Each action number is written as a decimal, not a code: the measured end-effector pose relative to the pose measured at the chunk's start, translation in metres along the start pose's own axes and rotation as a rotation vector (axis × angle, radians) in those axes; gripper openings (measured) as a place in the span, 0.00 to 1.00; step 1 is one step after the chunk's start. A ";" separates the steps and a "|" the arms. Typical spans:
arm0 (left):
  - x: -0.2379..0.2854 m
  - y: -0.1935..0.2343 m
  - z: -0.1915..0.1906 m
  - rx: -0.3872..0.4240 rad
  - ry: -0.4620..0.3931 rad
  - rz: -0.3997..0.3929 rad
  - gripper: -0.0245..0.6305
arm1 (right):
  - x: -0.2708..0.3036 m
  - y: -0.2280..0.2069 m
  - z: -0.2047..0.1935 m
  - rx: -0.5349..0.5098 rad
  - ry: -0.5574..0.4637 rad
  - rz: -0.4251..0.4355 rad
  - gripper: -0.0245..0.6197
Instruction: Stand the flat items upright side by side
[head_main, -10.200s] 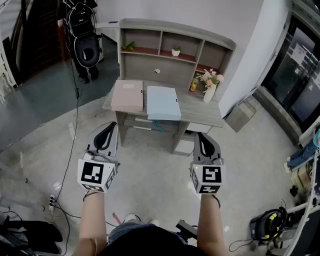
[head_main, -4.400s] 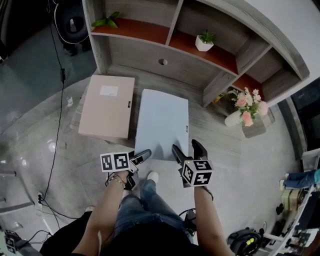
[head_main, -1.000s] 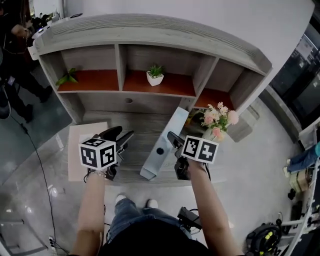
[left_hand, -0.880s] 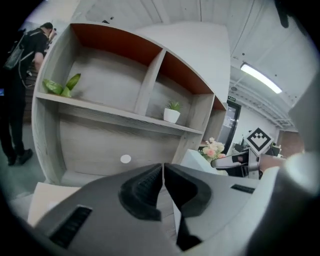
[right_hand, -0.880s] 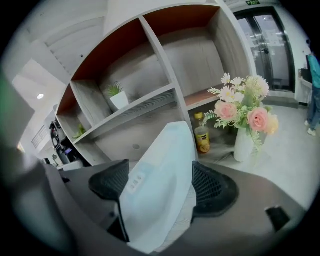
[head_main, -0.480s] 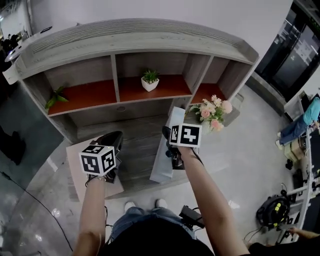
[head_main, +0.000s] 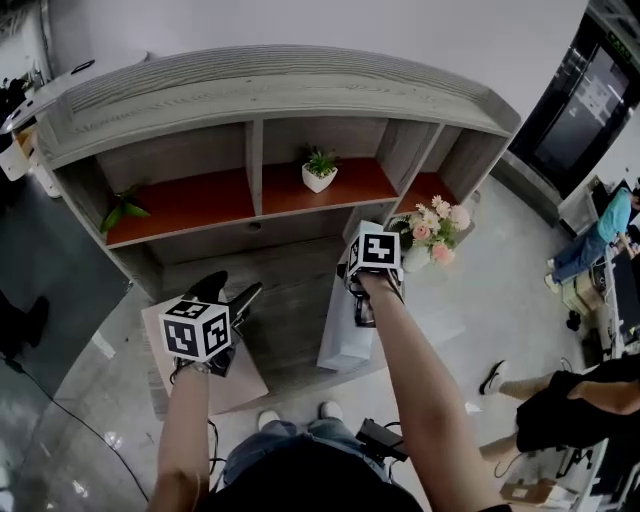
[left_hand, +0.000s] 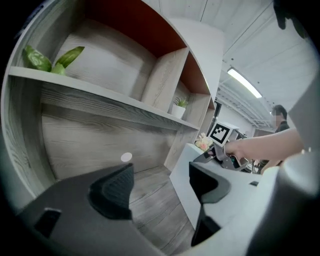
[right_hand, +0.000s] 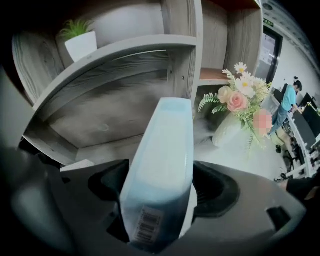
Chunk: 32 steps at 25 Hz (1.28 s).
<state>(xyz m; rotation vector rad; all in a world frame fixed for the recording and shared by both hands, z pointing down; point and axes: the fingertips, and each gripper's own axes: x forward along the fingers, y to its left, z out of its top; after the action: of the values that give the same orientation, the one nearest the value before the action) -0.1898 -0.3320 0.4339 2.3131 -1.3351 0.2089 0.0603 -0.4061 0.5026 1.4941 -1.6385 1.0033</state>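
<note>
Right gripper is clamping the blue file by its narrow edge, holding it upright on the desk near the flower vase. Left gripper jaws have just been opening, nothing sitting between them. Pink file is lying flat at the desk's front left, just under the left gripper, long axis running front to back. Left hand is sitting nearer, and the file is likely going up beside the blue one
</note>
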 end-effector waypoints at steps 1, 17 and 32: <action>-0.001 0.004 -0.002 -0.005 0.006 0.001 0.58 | 0.002 -0.001 -0.002 -0.006 0.022 -0.009 0.65; -0.019 0.029 -0.024 -0.009 0.049 0.034 0.64 | 0.005 -0.016 -0.037 0.039 0.205 -0.053 0.53; -0.012 -0.010 -0.005 0.013 -0.016 -0.005 0.64 | -0.043 -0.022 -0.026 -0.007 -0.076 0.102 0.51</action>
<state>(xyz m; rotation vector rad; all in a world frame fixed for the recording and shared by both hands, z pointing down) -0.1869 -0.3164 0.4315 2.3334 -1.3393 0.1981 0.0863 -0.3643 0.4785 1.4724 -1.7857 1.0060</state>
